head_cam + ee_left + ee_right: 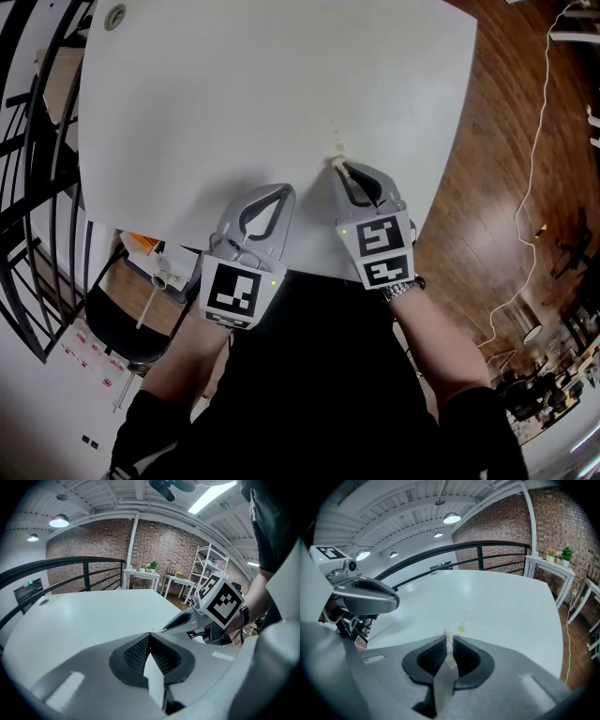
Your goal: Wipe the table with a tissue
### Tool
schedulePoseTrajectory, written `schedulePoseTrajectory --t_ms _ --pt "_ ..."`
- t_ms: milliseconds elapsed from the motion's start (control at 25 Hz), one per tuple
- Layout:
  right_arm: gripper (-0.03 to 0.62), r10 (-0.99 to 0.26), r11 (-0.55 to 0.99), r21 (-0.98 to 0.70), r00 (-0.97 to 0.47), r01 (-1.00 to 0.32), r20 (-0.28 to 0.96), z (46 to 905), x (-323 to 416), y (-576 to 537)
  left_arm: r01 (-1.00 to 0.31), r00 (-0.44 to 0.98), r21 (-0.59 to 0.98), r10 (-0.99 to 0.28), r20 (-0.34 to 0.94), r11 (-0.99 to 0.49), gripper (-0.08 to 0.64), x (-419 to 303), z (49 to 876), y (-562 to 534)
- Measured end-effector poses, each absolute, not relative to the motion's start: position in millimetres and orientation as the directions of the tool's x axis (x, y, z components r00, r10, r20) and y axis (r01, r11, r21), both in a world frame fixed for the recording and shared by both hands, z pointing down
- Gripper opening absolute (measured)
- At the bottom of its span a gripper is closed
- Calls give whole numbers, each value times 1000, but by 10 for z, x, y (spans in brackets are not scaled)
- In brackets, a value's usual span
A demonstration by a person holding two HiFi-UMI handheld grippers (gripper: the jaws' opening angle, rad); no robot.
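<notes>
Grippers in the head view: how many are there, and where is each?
2. The left gripper is at the near edge of the white table, jaws together, empty. The right gripper is beside it, tips farther in, shut on a small tissue.

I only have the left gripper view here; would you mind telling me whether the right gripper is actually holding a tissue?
Observer: Yes, the right gripper is shut on a small scrap of tissue, pinched between its fingers.
Operator: Thank you. Is there anything to wipe near it?
Observer: The right gripper view shows a small yellowish spot on the table, just ahead of the tissue.
Operator: And how do the two grippers sit on the table?
Observer: In the head view, the left gripper lies nearer the table's near edge than the right one.
</notes>
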State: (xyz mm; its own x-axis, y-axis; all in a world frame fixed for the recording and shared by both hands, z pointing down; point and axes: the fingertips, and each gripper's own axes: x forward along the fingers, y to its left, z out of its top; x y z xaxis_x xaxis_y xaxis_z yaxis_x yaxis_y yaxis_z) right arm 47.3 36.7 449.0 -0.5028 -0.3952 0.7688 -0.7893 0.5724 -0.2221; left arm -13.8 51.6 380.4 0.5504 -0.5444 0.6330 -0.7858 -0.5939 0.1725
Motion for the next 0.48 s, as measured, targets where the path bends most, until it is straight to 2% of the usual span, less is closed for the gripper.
schedulePoseTrajectory --t_ms 480 --pt "32 -410 558 -223 -499 -799 763 4509 529 283 -779 553 171 -532 641 -603 15 -81 3835 468"
